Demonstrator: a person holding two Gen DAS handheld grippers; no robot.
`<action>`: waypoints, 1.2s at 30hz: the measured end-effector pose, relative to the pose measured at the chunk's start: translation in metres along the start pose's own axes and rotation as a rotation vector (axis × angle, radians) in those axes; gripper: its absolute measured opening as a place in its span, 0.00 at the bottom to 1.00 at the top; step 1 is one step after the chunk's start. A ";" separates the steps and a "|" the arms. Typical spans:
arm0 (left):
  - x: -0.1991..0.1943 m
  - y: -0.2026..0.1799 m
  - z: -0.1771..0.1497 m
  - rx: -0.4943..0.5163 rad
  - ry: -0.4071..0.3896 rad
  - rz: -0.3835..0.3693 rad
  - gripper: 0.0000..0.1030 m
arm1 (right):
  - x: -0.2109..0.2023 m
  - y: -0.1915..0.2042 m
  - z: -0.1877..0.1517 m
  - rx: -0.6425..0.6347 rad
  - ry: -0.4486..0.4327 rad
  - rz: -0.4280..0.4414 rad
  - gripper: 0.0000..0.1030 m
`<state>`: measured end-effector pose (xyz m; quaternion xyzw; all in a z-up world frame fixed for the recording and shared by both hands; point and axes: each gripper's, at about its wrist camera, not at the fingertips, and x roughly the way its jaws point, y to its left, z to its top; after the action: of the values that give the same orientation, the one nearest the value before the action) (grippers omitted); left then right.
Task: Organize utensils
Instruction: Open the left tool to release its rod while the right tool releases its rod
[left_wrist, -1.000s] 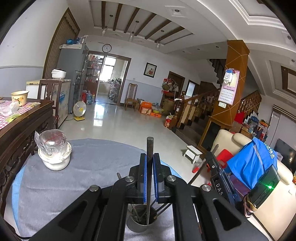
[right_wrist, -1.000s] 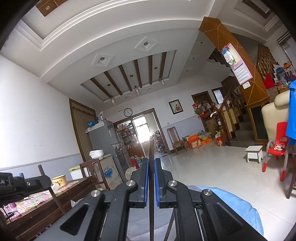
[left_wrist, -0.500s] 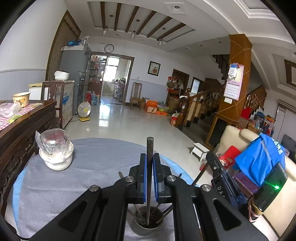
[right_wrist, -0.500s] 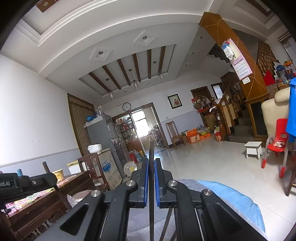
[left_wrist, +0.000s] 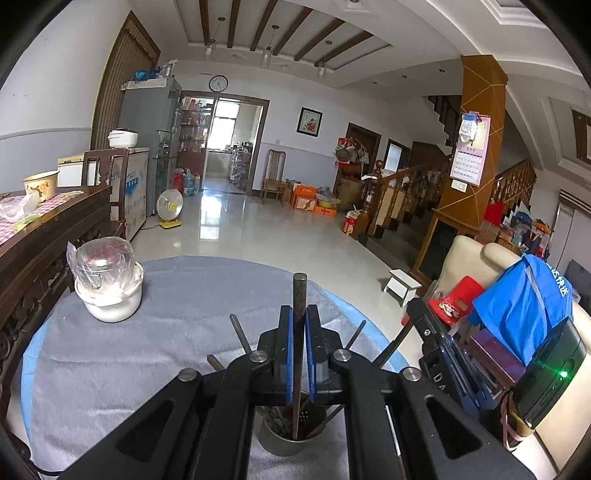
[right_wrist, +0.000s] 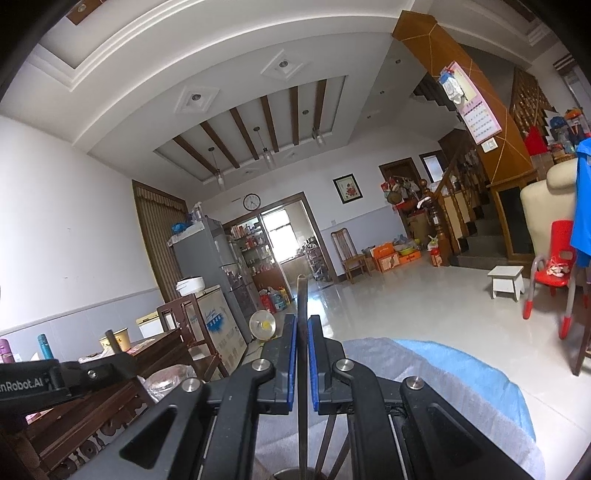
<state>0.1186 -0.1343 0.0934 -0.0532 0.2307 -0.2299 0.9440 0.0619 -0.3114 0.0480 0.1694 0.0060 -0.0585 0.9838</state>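
1. Left gripper (left_wrist: 299, 325): blue pads clamped tight on a dark chopstick (left_wrist: 299, 295). The stick stands upright, top end poking above the pads, lower end inside the metal cup (left_wrist: 288, 441).
2. Right gripper (right_wrist: 303, 339): jaws also closed hard on a thin dark stick (right_wrist: 302, 295), held upright, running down between the pads toward the bottom edge of the right wrist view. Only the cup's rim (right_wrist: 291, 474) shows there, so whether its lower end is inside is unclear.
3. Metal cup sits on the grey cloth (left_wrist: 147, 350) right under the left gripper, near the table's near edge. Several more sticks (left_wrist: 238, 332) lean out of it, fanned left and right.
4. In the left wrist view the right gripper's body (left_wrist: 443, 350) sits just right of the cup; in the right wrist view the left gripper's body (right_wrist: 55, 376) is at left edge.
5. White pot with plastic-wrapped glass lid (left_wrist: 107, 280) stands far left on the cloth, well apart from the cup.
6. Blue cover (right_wrist: 461, 365) shows under the grey cloth at the round table's edge.
7. Dark wood sideboard (left_wrist: 48, 236) left of table; cream bowl (left_wrist: 40, 182) on it.
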 end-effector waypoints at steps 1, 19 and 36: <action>0.000 -0.001 -0.001 0.002 0.002 0.001 0.06 | -0.001 -0.001 -0.001 0.003 0.005 0.002 0.07; -0.004 -0.002 -0.022 0.004 0.067 0.008 0.07 | -0.018 -0.009 -0.019 0.012 0.081 0.036 0.07; -0.032 0.017 -0.037 -0.016 0.063 0.062 0.07 | -0.035 0.003 -0.025 -0.001 0.143 0.067 0.10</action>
<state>0.0832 -0.1038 0.0705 -0.0463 0.2635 -0.2002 0.9425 0.0274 -0.2963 0.0264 0.1729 0.0706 -0.0133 0.9823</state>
